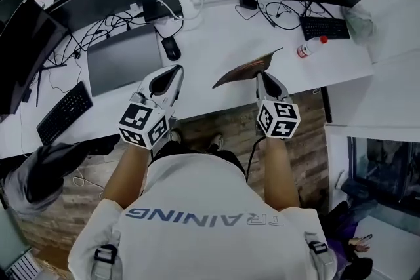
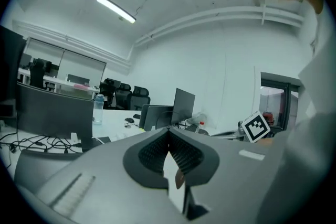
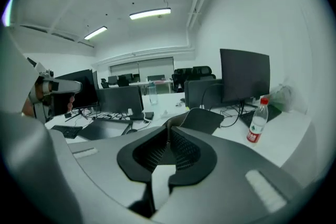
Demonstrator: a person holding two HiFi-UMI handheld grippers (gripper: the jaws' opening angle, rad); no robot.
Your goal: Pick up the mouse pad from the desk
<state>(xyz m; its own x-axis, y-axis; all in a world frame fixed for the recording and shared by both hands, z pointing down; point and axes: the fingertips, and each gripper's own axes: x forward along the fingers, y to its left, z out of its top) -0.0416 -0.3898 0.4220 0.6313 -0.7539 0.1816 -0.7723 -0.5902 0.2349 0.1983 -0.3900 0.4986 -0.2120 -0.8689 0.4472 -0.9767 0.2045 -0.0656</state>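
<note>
Head view, nearest first: grips the mouse pad (image 1: 246,70) by its near edge in the right claw (image 1: 261,77), clenched on it. Holds the pad tilted and clear of the counter (image 1: 216,23), spreading ahead of that claw, long axis crosswise. Shows the left claw (image 1: 170,74) clenched on nothing, apart to the pad's left. Needs, likely, only a steady right-hand hold. Farther back, finds a computer mouse (image 1: 170,48) and a water bottle (image 1: 312,47) on the counter.

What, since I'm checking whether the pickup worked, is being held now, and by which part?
The right tongs are shut on the mouse pad, pinching its near edge, with the pad clear of the desk. The left tongs are shut and empty.
</note>
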